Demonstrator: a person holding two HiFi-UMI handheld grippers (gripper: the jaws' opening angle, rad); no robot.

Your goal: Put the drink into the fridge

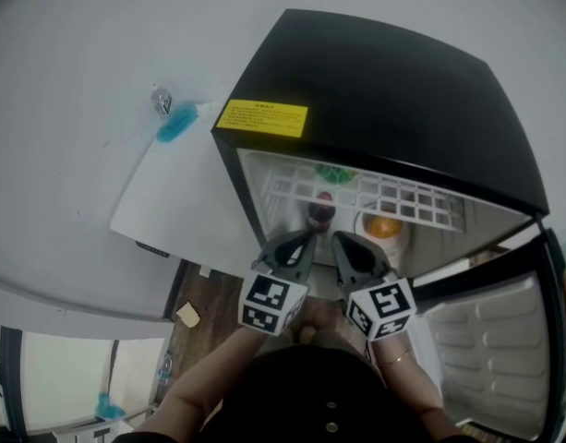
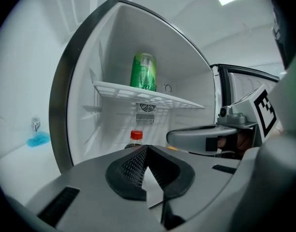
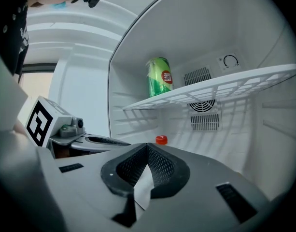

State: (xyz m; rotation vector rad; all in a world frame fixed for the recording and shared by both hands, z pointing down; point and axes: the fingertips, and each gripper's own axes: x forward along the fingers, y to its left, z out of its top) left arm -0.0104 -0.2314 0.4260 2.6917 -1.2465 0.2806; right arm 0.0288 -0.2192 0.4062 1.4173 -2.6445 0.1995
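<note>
The drink, a dark bottle with a red cap (image 1: 320, 212), stands upright on the floor of the open black fridge (image 1: 384, 90), below the wire shelf (image 1: 375, 192). Only its cap (image 2: 136, 135) shows over the jaws in the left gripper view, and likewise (image 3: 161, 139) in the right gripper view. My left gripper (image 1: 306, 238) and right gripper (image 1: 343, 240) hang side by side just outside the fridge mouth, both pointing at the bottle. Each is shut with nothing between its pads, as the left gripper (image 2: 147, 148) and right gripper (image 3: 147, 146) views show. Neither touches the bottle.
A green can (image 2: 143, 71) stands on the wire shelf (image 3: 220, 86). An orange item (image 1: 384, 226) sits in a white container at the lower right inside. The fridge door (image 1: 490, 330) swings open to the right. A blue object (image 1: 176, 123) lies on the white surface to the left.
</note>
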